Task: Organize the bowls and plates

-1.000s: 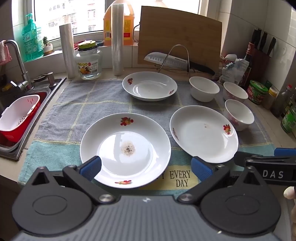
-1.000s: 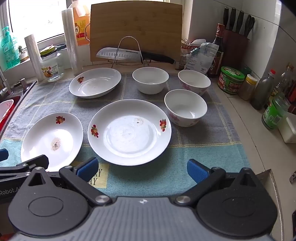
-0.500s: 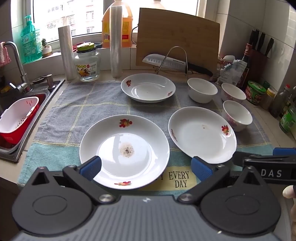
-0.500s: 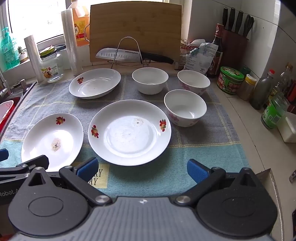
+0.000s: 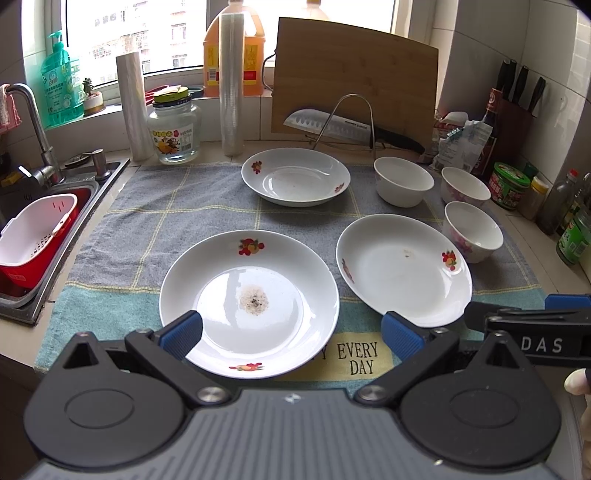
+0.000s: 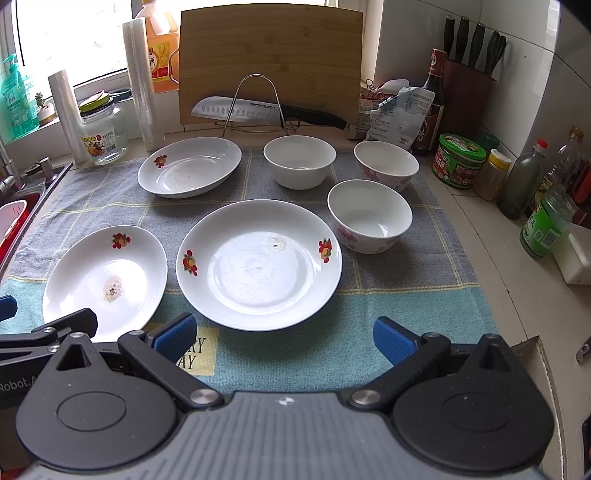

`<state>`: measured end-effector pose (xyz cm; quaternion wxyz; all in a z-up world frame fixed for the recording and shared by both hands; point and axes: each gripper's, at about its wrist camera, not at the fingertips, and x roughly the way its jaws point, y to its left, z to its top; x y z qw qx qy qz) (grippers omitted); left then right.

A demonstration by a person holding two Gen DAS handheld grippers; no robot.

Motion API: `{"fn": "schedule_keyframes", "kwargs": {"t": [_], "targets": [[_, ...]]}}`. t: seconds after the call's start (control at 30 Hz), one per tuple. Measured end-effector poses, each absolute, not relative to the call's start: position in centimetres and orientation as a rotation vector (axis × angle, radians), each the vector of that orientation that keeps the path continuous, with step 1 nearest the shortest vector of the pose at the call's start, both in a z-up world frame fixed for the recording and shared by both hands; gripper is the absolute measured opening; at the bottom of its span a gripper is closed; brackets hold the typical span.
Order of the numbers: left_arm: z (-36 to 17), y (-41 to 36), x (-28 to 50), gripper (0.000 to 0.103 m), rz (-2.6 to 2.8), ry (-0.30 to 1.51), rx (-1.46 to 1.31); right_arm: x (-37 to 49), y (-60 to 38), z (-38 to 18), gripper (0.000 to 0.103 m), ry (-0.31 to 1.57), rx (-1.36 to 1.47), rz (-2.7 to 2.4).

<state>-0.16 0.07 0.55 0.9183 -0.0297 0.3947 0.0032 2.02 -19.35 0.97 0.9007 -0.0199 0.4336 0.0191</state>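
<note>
Towel-covered counter (image 5: 166, 206), both grippers (image 5: 291, 332) (image 6: 284, 334) level, agape

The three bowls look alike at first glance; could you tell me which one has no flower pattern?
The plain bowl, next to the far plate. The other two bowls, to its right, carry pink flowers outside.

This is a home kitchen. A steel sink (image 5: 55, 236) with a tap (image 5: 33, 122) sits at the left of a tiled tabletop (image 6: 480, 236), under a window (image 5: 129, 33). A bamboo cutting board (image 6: 269, 62) leans against the wall behind a knife (image 6: 258, 110) on a wire rack. A knife block (image 6: 469, 77), sauce bottles (image 6: 432, 96), oil jugs (image 5: 232, 59) and a dish-soap bottle (image 5: 59, 88) stand around. Plates (image 6: 258, 266) and bowls (image 6: 369, 218) lie on a checked dish towel (image 5: 177, 221).
</note>
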Motion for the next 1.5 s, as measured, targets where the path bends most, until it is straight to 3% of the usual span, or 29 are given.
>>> {"fn": "schedule_keyframes", "kwargs": {"t": [1.5], "targets": [[0.74, 0.46, -0.74, 0.102, -0.025, 0.769, -0.064, 1.29, -19.29, 1.43, 0.103, 0.862, -0.006, 0.039]]}}
